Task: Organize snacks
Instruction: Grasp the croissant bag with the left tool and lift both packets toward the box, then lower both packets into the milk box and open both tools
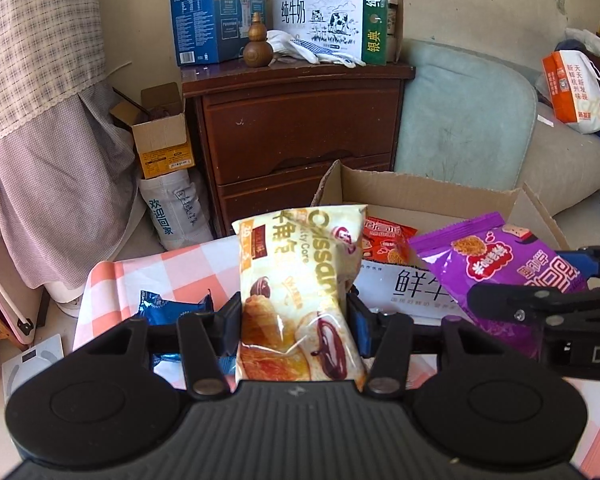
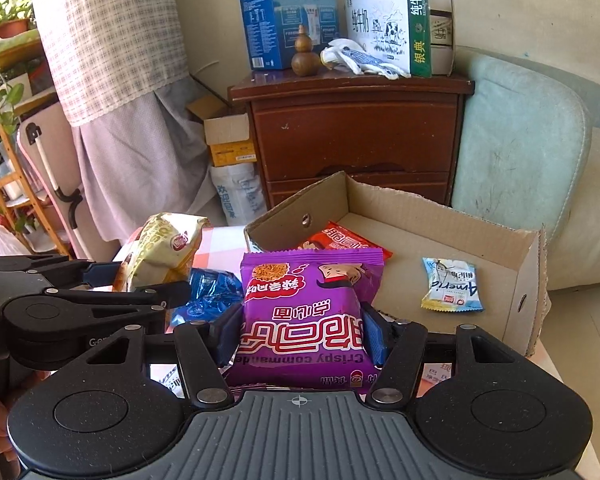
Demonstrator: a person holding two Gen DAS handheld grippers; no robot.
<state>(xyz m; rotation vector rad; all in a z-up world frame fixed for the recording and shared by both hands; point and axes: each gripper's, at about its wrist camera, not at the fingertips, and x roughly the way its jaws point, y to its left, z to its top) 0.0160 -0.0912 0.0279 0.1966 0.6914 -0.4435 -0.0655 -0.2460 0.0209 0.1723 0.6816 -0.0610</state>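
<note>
Two hand-held grippers, each carrying a snack packet, hang side by side above a table covered in a pink-and-white checked cloth [image 1: 168, 268], just short of an open cardboard box [image 2: 440, 216].

The left gripper [image 1: 296, 312] stands about half spread, its blue pads pressed against both sides of a cream croissant packet [image 1: 300, 292], which stands upright between them with its top edge raised toward the box. The tool points forward and downward over the table. A blue foil packet [image 1: 172, 308] lies on the cloth below and to its left.

The right gripper [image 2: 302, 330] is likewise roughly half spread and pinches a purple crispy-noodle packet [image 2: 308, 312] by its two sides; the packet's printing reads upside down from the right wrist camera. This gripper also tilts downward, at the near edge of the box. In the left wrist view it enters from the right edge, with the purple packet in front of the box's near wall. In the right wrist view part of a person's hand shows at the lower left corner, beside the left tool's body.

Inside the box a red noodle packet [image 2: 344, 240] lies toward the left corner, partly hidden behind the purple one, and a small pale blue packet [image 2: 452, 286] lies flat near the right wall.

Behind the table stand a dark wooden cabinet [image 1: 300, 120] topped with milk cartons [image 1: 328, 16] and a light green sofa cushion [image 1: 464, 120].
</note>
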